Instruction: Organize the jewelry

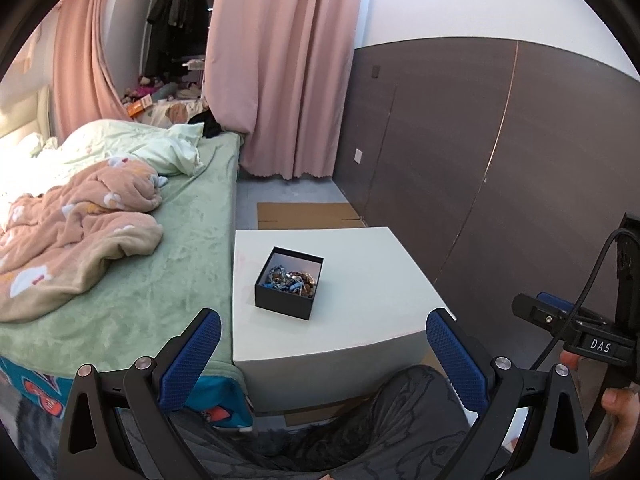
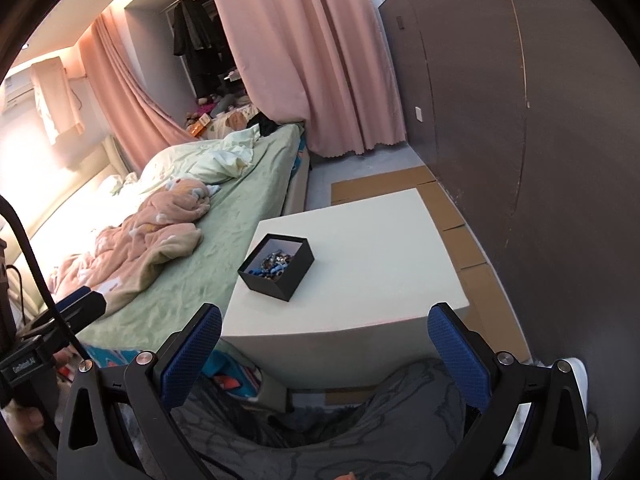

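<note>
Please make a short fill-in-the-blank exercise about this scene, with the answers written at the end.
1. The jewelry lies inside a box of ____ colour.
2. The box stands on a ____ table.
3. The left gripper and the right gripper both have their jaws ____.
4. The bed beside the table has a ____ sheet.

Answers: black; white; open; green

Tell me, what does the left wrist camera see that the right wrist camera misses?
Only the left view shows the right gripper off to its side, with fingertips of a hand below it. Only the right view shows a white shoe and a cloth hanging by the wall. Both show the open black box of jewelry on the white table, beside the bed.
</note>
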Action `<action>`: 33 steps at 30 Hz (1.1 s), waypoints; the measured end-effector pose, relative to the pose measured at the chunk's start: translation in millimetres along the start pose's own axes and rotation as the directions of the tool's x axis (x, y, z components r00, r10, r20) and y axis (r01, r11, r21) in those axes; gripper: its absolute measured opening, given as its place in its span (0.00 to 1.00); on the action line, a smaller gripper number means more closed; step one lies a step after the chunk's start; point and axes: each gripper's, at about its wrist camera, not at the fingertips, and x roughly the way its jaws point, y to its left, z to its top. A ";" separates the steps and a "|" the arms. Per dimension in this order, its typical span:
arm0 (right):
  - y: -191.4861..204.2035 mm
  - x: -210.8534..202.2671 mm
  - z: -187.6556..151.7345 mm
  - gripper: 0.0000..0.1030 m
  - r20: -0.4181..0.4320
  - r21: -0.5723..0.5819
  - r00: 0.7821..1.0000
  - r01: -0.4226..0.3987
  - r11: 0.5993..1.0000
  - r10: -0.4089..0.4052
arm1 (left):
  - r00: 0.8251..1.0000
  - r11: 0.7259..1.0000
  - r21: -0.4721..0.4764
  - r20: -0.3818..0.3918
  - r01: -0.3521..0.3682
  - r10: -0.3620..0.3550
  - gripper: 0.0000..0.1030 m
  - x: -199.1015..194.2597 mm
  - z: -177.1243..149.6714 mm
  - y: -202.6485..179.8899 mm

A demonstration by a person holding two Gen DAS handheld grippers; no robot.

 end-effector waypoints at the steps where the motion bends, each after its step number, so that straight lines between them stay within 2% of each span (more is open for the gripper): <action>1: -0.9 0.7 -0.2 1.00 0.001 0.000 1.000 -0.002 1.000 0.002 | 1.000 1.000 0.006 -0.001 -0.004 0.004 1.00 -0.6 -0.5 -1.3; 33: 2.6 -3.4 -3.1 1.00 0.010 -0.007 0.999 -0.034 0.999 0.034 | 1.000 1.000 0.023 -0.009 -0.012 0.012 1.00 -4.8 -6.0 -7.2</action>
